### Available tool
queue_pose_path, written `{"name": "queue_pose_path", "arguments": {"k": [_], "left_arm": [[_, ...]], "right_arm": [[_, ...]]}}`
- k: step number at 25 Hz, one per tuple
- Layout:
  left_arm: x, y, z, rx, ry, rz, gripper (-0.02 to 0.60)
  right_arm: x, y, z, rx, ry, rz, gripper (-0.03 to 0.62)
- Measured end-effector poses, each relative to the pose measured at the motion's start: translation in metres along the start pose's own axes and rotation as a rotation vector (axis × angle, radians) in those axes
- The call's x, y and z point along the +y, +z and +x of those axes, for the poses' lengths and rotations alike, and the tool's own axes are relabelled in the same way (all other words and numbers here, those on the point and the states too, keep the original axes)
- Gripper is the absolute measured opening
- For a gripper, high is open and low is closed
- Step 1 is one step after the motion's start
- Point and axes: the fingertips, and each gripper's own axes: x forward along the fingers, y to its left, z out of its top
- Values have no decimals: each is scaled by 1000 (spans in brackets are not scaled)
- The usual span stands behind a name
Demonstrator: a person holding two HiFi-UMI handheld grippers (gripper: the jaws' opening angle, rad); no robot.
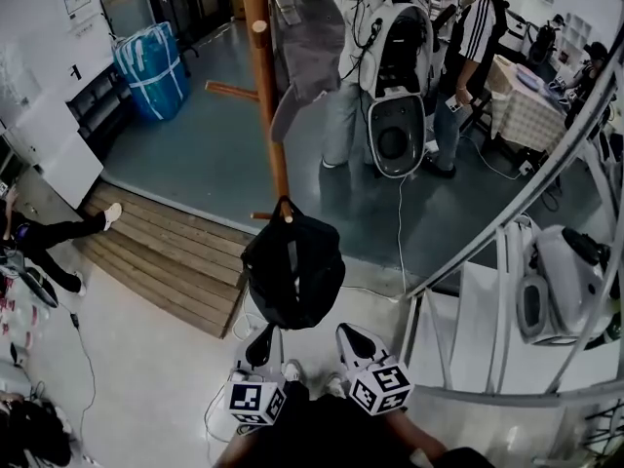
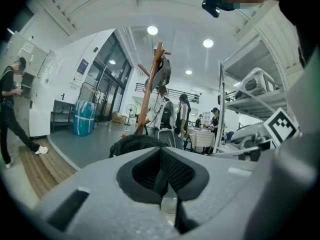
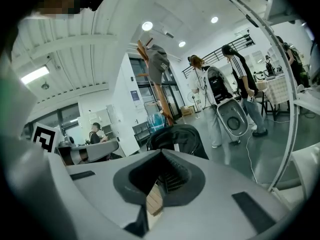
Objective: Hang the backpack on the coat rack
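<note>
Backpack (image 1: pixel 292 271) hangs on coat rack (image 1: pixel 259 86) — open floor (image 1: pixel 146 359) left, shelving (image 1: pixel 507 261) right.

Large open robotics lab or test hall. A grey polished floor (image 1: pixel 195 154) carries a low wooden platform (image 1: pixel 166 256) at nine o'clock. Metal shelving (image 1: pixel 502 300) at three o'clock holds white machine housings (image 1: pixel 561 281). At one o'clock, people (image 1: pixel 478 27) stand with a white cabled device (image 1: pixel 398 135) near a cloth-covered counter (image 1: pixel 526 115). A blue wrapped bundle (image 1: pixel 154 66) sits at eleven o'clock. Tall glass walls (image 2: pixel 107 79) and round ceiling lights (image 2: pixel 152 30) enclose the room.
</note>
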Motion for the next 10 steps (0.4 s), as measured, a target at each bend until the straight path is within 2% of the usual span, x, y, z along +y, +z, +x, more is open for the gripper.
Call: {"name": "queue_pose_path", "arguments": {"k": [10], "left_arm": [[2, 0, 6, -2, 0, -9, 20]], "right_arm": [[-4, 0, 5, 3, -1, -1, 12]]}}
